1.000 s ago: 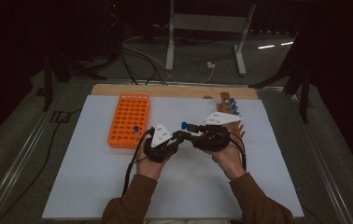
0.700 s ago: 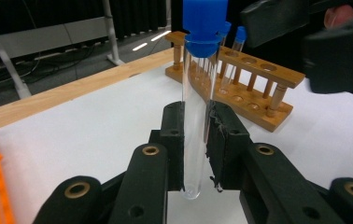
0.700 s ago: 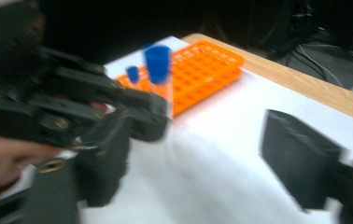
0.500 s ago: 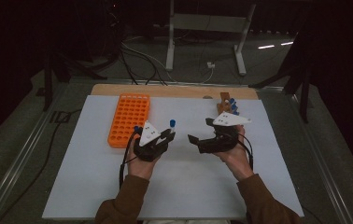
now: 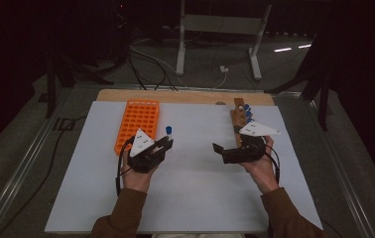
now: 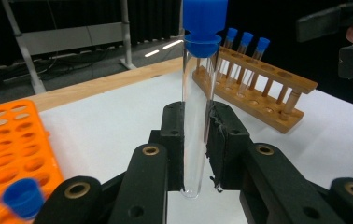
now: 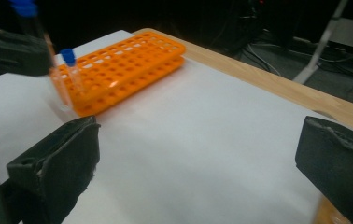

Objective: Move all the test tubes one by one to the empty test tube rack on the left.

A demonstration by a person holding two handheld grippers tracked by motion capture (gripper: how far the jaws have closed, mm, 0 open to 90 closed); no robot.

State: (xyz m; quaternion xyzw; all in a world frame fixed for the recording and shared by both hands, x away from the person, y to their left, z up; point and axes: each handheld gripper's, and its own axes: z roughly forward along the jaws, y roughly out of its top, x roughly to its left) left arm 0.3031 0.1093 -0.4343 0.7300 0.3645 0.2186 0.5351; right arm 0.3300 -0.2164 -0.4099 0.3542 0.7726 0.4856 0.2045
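My left gripper point(image 5: 164, 144) is shut on a clear test tube with a blue cap point(image 5: 168, 131), held upright just right of the orange rack point(image 5: 137, 121). In the left gripper view the test tube point(image 6: 198, 102) stands clamped between the two black pads. One capped tube point(image 7: 73, 70) stands in the orange rack point(image 7: 128, 60) near its front corner. My right gripper point(image 5: 219, 150) hangs open over the white mat, beside the wooden rack point(image 5: 238, 119) that holds several blue-capped tubes point(image 6: 245, 51). Nothing lies between the right gripper's pads point(image 7: 58, 168).
A white mat point(image 5: 190, 193) covers the table, with a wooden strip point(image 5: 185, 96) along its far edge. Beyond the table are cables and a metal stand point(image 5: 215, 34) on a dark floor. Bare mat lies between the two racks.
The two grippers were together at mid-table; they have drawn apart. The left one now carries the tube toward the orange rack, and the right one has opened and moved right.
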